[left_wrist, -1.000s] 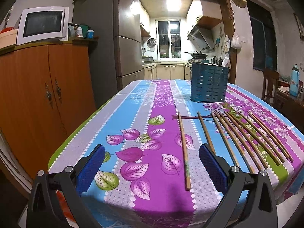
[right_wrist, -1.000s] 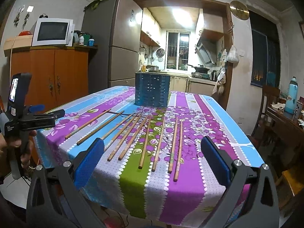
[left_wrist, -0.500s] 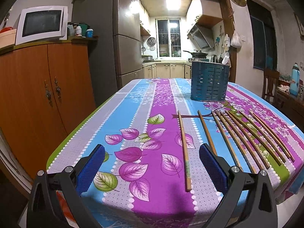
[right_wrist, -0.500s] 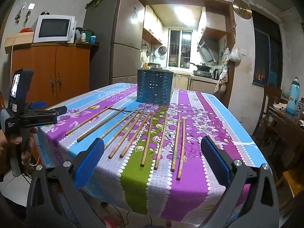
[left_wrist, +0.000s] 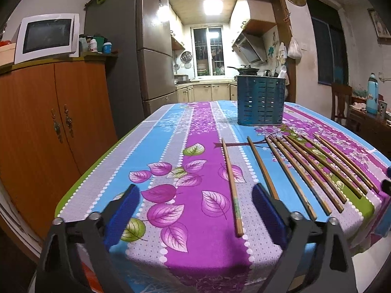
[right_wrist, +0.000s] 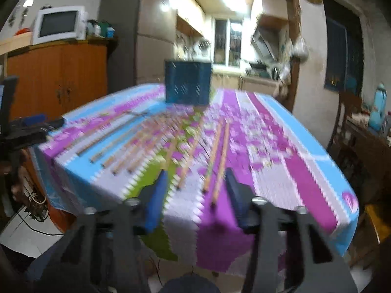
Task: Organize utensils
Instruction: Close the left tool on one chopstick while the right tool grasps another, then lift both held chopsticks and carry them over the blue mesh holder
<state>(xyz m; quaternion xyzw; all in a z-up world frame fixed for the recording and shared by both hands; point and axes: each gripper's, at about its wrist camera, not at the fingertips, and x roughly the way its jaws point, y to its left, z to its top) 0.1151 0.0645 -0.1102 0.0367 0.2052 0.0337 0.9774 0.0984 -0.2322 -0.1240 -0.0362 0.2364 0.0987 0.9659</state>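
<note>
The left gripper (left_wrist: 194,207) hovers at the near edge of a table, its black plastic arms spread wide, each tipped with a ribbed blue pad (left_wrist: 124,213). Nothing sits between them. The right gripper (right_wrist: 195,195) is blurred; its blue-padded fingers stand closer together with a clear gap, gripping nothing.

The table (left_wrist: 171,151) wears a glossy cloth printed in blue, purple and green stripes with leaves and dotted white lines. On it lie the chopsticks (left_wrist: 303,168), slim brown wooden sticks laid side by side in a loose fan, not touching the grippers. One chopstick (left_wrist: 231,186) lies apart on the purple stripe, just inside the left gripper's right pad. In the right view, two chopstick ends point into the gap between the pads.

Beyond the sticks stands the holder (left_wrist: 261,100), a blue upright caddy with slotted walls, well apart from both grippers. An orange wooden cabinet (left_wrist: 56,122) stands left of the table.
</note>
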